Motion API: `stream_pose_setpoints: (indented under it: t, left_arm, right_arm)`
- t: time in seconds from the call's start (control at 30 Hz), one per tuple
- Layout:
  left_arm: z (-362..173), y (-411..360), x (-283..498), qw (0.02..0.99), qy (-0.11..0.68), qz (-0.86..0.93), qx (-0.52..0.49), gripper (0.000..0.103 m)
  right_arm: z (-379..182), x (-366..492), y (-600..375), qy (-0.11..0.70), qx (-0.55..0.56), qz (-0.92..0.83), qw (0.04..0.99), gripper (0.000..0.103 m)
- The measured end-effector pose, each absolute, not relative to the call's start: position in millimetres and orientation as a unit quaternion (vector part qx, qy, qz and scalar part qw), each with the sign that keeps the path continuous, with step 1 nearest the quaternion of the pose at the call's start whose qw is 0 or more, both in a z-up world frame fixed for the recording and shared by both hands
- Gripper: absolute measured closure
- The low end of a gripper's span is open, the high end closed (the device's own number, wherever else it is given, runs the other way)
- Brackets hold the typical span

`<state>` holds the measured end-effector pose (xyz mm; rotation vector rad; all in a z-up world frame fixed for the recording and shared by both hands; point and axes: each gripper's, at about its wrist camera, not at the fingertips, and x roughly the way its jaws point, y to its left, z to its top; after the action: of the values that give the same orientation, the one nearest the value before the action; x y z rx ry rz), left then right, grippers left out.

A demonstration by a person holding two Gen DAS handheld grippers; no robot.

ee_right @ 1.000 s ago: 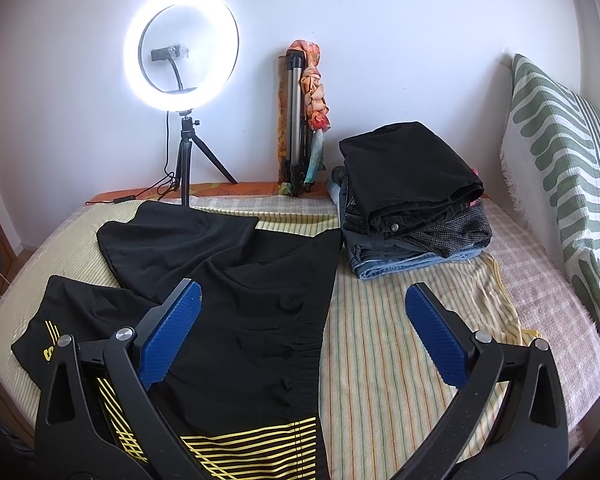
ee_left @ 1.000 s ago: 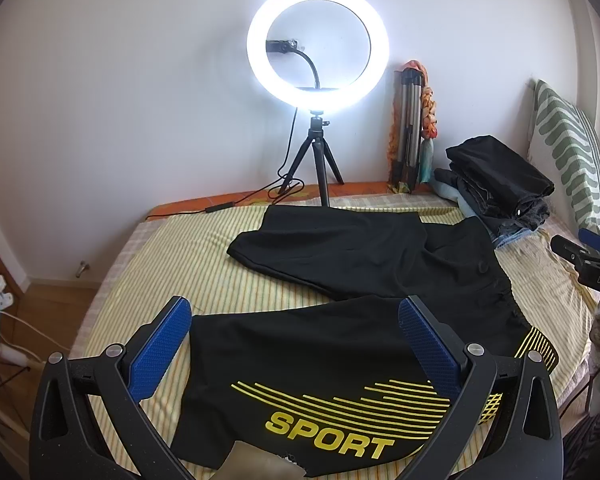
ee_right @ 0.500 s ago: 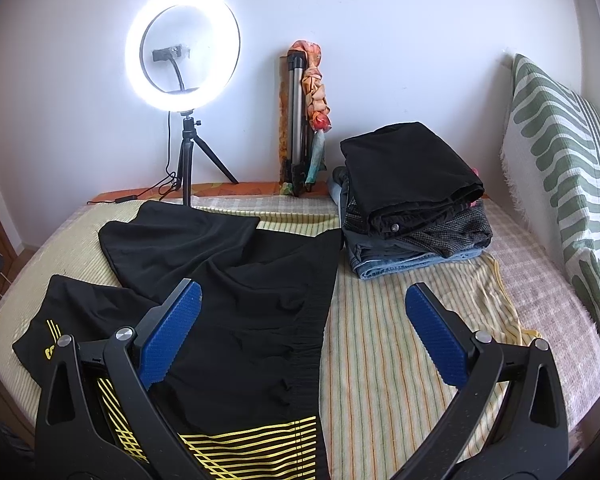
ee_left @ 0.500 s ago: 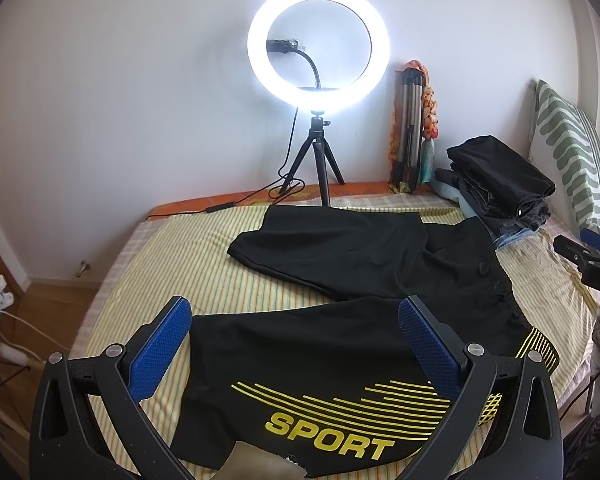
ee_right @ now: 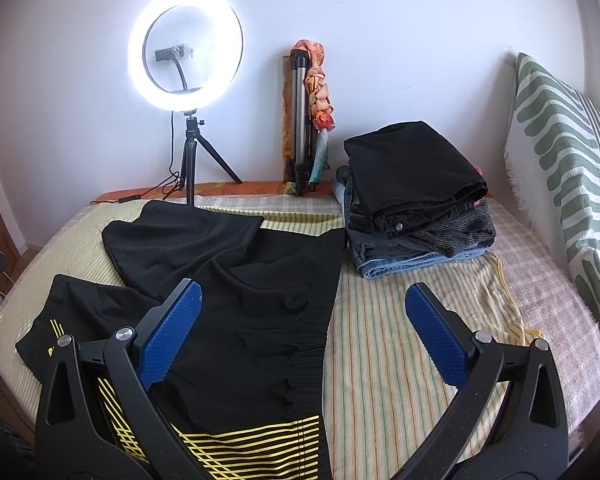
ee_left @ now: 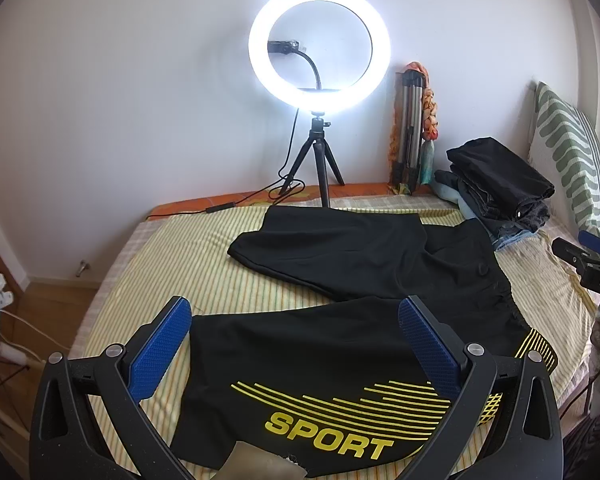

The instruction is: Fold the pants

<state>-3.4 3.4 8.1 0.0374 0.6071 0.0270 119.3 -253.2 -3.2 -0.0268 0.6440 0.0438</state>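
Note:
Black sport pants with yellow stripes and the word SPORT lie spread flat on the striped bed, legs apart in a V. In the right wrist view the pants show their waistband side. My left gripper is open and empty, hovering above the near leg. My right gripper is open and empty, above the waistband edge. The right gripper also shows at the right edge of the left wrist view.
A stack of folded clothes sits at the back right of the bed. A lit ring light on a tripod and a folded tripod stand against the wall. A green-patterned pillow leans at the right.
The right wrist view has shifted very slightly. Both grippers stay open and empty, and the pants have not moved.

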Motion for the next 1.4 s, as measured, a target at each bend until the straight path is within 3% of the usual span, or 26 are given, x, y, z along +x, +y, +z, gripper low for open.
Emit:
stream_pose_setpoints:
  t: [0.57,1.17,1.4]
  left_arm:
    - [8,5,-2,0.953,0.301,0.015,0.015,0.000]
    - [-17,33,32,0.935,0.353,-0.005,-0.039,0.000]
    - [-23,50,52,0.930,0.360,-0.019,-0.075,0.009]
  right_arm:
    - [-6,122,-253,0.321,-0.011,0.028,0.947,0.000]
    - [-6,159,-237,0.348,-0.029,0.112,0.930,0.000]
    - [-9,189,-244,0.345,0.006,0.169,0.923,0.000]
